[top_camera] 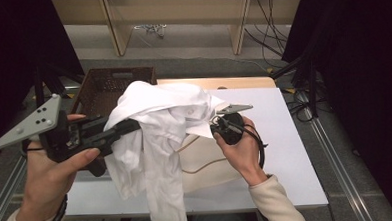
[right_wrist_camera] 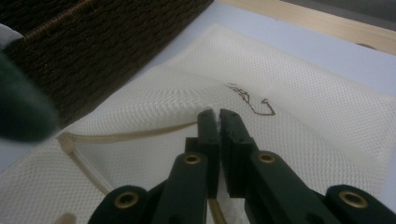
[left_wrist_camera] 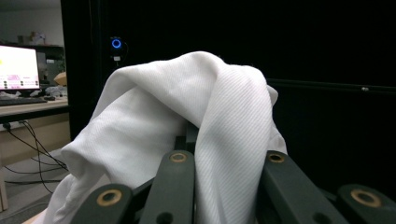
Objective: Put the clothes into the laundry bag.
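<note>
- Counter (top_camera: 290, 136): white top under both tongs, w/ a wooden strip along its far edge.
- White shirt (top_camera: 155, 137): bunched & draped over the left tongs (top_camera: 129, 126), lifted off the counter; its loose end hangs down past the near counter edge, just left of the right tongs (top_camera: 219, 125). In the left gripper view the cloth (left_wrist_camera: 205, 116) runs down between the two black jaws and covers their tips.
- Wicker basket (top_camera: 110, 86): dark brown, beyond the left tongs, at the counter's far left corner; in the right gripper view its wall (right_wrist_camera: 107, 42) is up-left of the jaws.
- Mesh laundry bag (right_wrist_camera: 299, 130): cream, flat on the counter below the right tongs, partly under the shirt; tan drawstring (right_wrist_camera: 126, 136) loops out left of the jaw tips.
- Left tongs: nearly closed, clamped on shirt fabric, held level by the left hand (top_camera: 52, 182).
- Right tongs (right_wrist_camera: 218, 116): jaws pressed together, pinching a bit of the bag's mesh at the tips; right hand (top_camera: 240, 148) behind them.
</note>
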Tool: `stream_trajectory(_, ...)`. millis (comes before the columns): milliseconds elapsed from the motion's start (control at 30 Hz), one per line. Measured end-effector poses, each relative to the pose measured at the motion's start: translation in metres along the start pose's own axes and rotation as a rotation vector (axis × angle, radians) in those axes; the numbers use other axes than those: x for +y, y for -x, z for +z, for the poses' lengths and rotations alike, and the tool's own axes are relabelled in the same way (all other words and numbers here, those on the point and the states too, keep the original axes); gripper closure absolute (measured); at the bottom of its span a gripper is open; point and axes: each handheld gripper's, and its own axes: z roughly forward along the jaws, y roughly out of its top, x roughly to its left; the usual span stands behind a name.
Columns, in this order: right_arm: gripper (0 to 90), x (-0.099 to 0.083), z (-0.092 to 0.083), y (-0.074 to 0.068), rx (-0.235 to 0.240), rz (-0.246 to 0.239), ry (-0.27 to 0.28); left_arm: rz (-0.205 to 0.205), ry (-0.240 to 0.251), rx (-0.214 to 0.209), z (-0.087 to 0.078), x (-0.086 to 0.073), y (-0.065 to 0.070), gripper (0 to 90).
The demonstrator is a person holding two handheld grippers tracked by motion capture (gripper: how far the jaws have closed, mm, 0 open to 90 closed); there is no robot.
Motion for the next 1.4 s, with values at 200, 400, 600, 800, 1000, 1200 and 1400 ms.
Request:
stream_trajectory(200, 88.5, 0.0, 0.0, 0.001, -0.001, 0.0, 0.011, -0.077, -0.05, -0.023, 0.013, -0.025, -0.006, 80.6)
stream_trajectory(400, 88.5, 0.001, -0.001, 0.003, 0.003, 0.006, 0.01, -0.125, -0.166, -0.008, 0.024, -0.057, -0.012, 80.6)
stream_trajectory(600, 88.8, 0.001, -0.002, 0.003, -0.014, -0.004, 0.007, -0.149, -0.294, 0.044, 0.025, -0.088, -0.017, 80.5)
stream_trajectory(800, 88.8, 0.002, -0.002, 0.0, -0.008, -0.003, 0.001, -0.152, -0.404, 0.068, 0.033, -0.113, -0.016, 80.4)
stream_trajectory(1000, 88.7, 0.001, -0.001, -0.003, 0.001, 0.011, -0.003, -0.169, -0.479, 0.091, 0.052, -0.134, -0.014, 80.1)
stream_trajectory(1200, 88.8, 0.001, 0.001, -0.005, 0.006, -0.019, 0.0, -0.188, -0.532, 0.1, 0.073, -0.155, -0.017, 79.8)
stream_trajectory(1400, 88.8, 0.001, 0.002, -0.008, 0.014, -0.015, -0.002, -0.186, -0.541, 0.097, 0.089, -0.164, -0.021, 79.4)
